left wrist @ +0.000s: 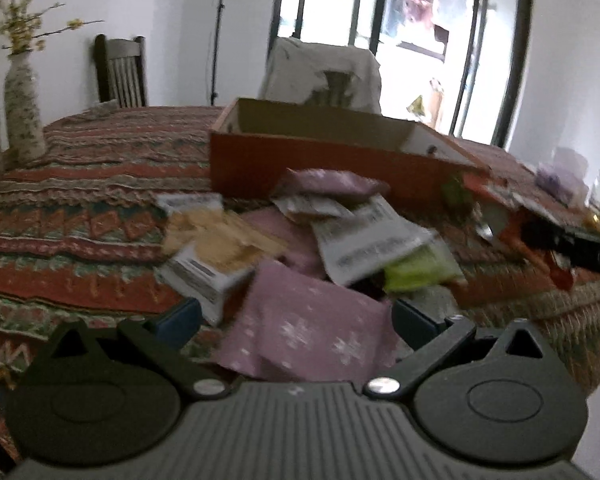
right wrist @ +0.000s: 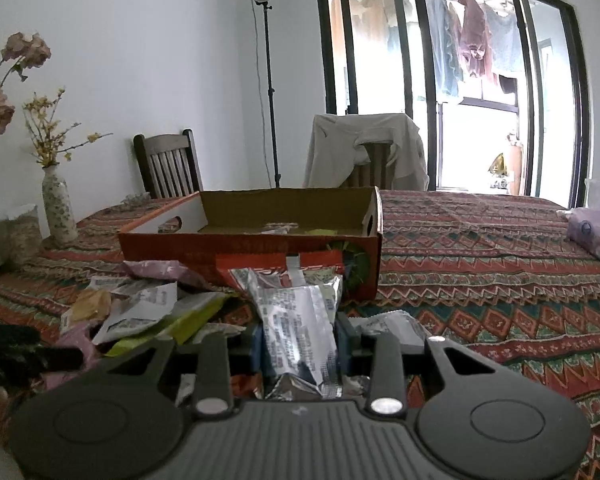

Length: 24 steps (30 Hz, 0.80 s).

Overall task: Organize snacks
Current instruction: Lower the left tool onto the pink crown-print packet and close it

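A heap of snack packets (left wrist: pixel 260 240) lies on the patterned tablecloth in front of an orange cardboard box (left wrist: pixel 300 160). My left gripper (left wrist: pixel 296 320) is open wide, low over the heap. A pink packet with white stars (left wrist: pixel 311 328) lies between its fingers, and the pads stand clear of it. In the right wrist view my right gripper (right wrist: pixel 300 340) is shut on a silver snack packet (right wrist: pixel 296 312), held upright in front of the box (right wrist: pixel 252 248). A few packets (right wrist: pixel 284 228) lie inside the box. The heap (right wrist: pixel 148 312) is to the left of the right gripper.
A flowered vase (right wrist: pixel 58 208) stands at the table's far left. Behind the table are a wooden chair (right wrist: pixel 168 164) and a chair draped with cloth (right wrist: pixel 367 152). A purple tissue pack (right wrist: pixel 595 232) sits at the right. A lamp stand (right wrist: pixel 268 80) and glass doors are beyond.
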Available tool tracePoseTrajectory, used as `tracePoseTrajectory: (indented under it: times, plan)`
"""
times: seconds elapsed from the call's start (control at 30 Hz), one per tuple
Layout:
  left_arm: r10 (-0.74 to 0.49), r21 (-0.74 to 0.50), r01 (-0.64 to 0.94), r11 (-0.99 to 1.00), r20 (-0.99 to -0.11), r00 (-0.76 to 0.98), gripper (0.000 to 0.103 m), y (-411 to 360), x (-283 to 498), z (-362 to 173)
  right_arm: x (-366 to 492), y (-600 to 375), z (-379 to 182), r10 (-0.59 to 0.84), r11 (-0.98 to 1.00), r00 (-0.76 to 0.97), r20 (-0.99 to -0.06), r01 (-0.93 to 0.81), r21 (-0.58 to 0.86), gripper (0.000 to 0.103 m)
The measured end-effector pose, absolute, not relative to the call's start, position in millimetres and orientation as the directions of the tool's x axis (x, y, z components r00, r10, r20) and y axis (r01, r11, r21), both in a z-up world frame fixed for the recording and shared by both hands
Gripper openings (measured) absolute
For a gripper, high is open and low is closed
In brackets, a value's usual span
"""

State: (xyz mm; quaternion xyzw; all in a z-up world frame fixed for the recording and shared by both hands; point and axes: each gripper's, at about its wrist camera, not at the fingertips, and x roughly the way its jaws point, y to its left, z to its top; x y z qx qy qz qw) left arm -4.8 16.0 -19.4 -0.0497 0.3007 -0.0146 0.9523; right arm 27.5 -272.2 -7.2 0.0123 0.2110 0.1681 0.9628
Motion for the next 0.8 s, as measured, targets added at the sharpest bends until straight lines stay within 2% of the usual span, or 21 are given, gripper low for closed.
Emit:
tracePoseTrajectory:
  times: [0.2,0.37,0.47,0.53,0.8]
  plan:
    - [-0.026,-0.054,-0.008,0.999,-0.593,0.804,0.103,1,1,-32,18,-279,-9,0.337,0.941,0.854,-0.397,-0.322,0.106,0.034]
    - [-0.023,-0.077,-0.028,0.997,-0.588,0.808,0.102,2,1,-38,9,-284,-9,0.343,0.939,0.853,-0.393,-0.326,0.112,0.034]
    - [-0.031,-0.091,-0.027,0.995,-0.580,0.814,0.094,3,-3,-36,6,-286,-10,0.346,0.938,0.852,-0.393,-0.327,0.116,0.034]
    - [-0.045,-0.111,-0.024,0.994,-0.573,0.818,0.083,6,-7,-34,3,-285,-10,0.350,0.936,0.851,-0.392,-0.331,0.118,0.034]
    - [-0.037,-0.118,-0.034,0.992,-0.550,0.834,0.074,9,-22,-26,-8,-284,-8,0.364,0.931,0.850,-0.381,-0.345,0.120,0.034]
